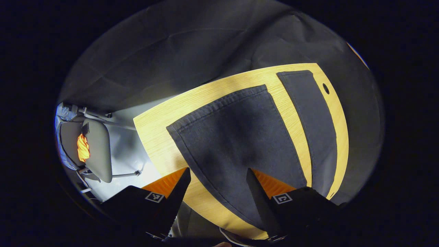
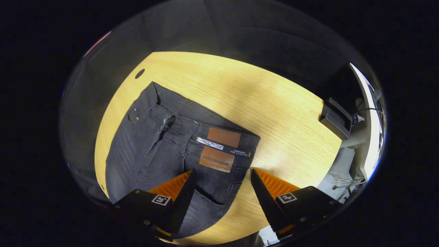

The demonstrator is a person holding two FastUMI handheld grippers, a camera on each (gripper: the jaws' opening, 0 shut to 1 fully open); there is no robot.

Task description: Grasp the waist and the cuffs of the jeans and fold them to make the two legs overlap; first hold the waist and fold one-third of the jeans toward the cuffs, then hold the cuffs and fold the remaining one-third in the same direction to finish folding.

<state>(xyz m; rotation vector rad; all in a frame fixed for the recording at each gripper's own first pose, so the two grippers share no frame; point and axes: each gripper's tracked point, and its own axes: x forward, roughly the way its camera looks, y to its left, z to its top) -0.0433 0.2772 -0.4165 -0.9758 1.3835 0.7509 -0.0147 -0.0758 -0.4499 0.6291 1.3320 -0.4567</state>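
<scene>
So the surface here is a light wood-grain table (image 2: 274,113) with a small round cable hole (image 2: 139,73) near one edge. Dark grey jeans (image 2: 164,144) lie flat on it, waist end (image 2: 192,137) up with the leather patches showing, and in the left gripper view both legs (image 1: 240,137) are spread apart, bare wood between them. A black box (image 2: 335,118) sits at the table's far edge.

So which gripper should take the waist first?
Right. The right gripper hangs open just above the waist; the left gripper is open over a leg near the cuffs.
</scene>
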